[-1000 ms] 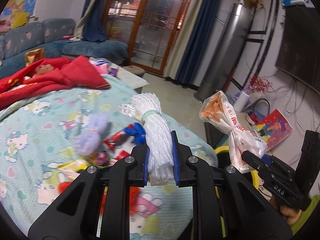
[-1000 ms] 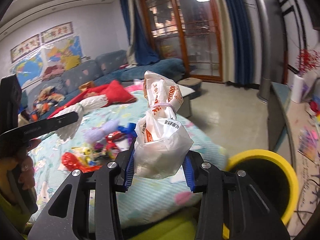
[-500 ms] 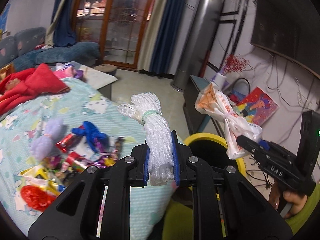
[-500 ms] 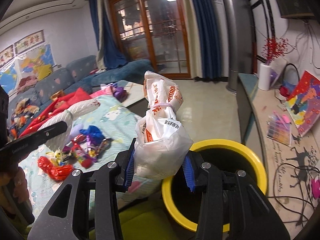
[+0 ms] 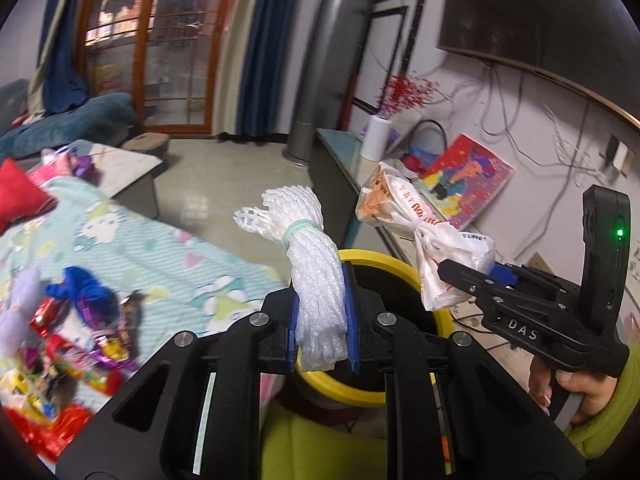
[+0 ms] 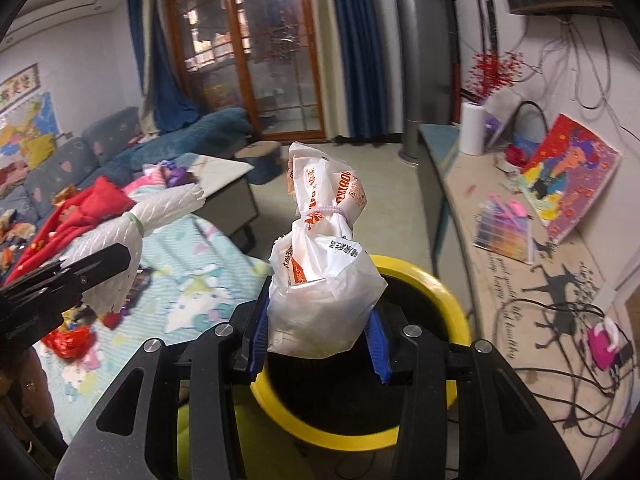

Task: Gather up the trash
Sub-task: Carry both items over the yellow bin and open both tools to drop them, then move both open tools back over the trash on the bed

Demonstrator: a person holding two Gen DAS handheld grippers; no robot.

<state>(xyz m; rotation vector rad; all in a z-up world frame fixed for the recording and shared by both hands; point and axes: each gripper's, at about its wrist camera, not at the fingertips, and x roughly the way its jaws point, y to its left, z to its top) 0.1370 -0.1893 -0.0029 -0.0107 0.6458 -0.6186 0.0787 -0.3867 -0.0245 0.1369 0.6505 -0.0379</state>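
Net roll (image 5: 320, 288) betw. left gripper (image 5: 322, 322) pads

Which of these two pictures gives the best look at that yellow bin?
The right wrist view. There the yellow bin sits just below the bag, with most of its rim and dark inside visible. In the left wrist view the bin is largely hidden behind the gripper and the foam net.
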